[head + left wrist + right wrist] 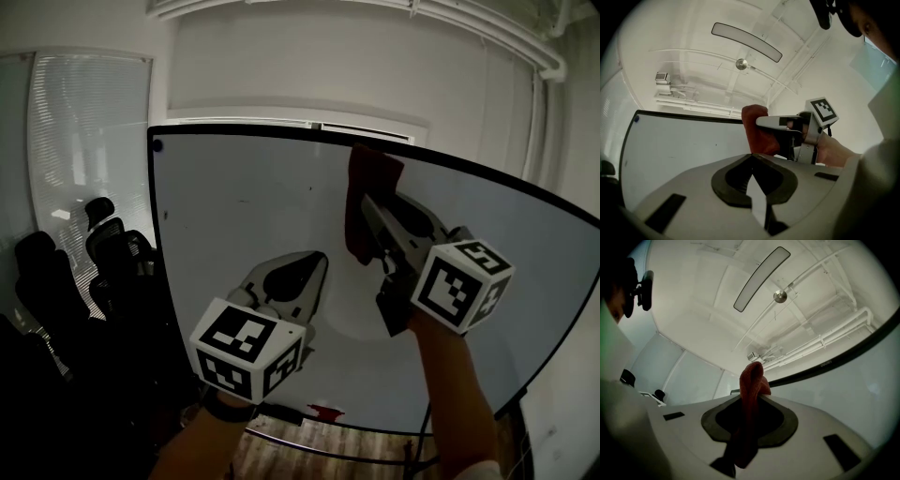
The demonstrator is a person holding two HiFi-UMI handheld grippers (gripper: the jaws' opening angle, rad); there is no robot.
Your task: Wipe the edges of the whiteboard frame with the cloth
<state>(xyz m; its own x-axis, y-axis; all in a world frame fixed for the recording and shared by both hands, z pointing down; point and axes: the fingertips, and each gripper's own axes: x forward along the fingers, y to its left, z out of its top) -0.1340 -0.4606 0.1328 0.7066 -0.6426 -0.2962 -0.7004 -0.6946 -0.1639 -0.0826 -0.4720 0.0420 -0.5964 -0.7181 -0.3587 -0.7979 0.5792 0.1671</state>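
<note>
The whiteboard [234,206] stands upright in a thin black frame [281,132]. My right gripper [364,202] is raised before the upper middle of the board and is shut on a red cloth [367,183]. The cloth's top reaches close to the frame's top edge. In the right gripper view the cloth [751,378] sticks up from between the jaws of the right gripper [751,398], with the frame [834,362] running behind it. My left gripper [321,256] is lower and to the left, shut, holding nothing. From the left gripper [752,157] I see the cloth [757,129] and the frame [684,115].
Black office chairs [103,244] crowd the floor left of the board, below a window with blinds [84,122]. A small red item [325,412] and a dark one [281,412] lie on the board's bottom ledge. Wood floor [300,448] shows underneath. Pipes [553,56] run along the ceiling.
</note>
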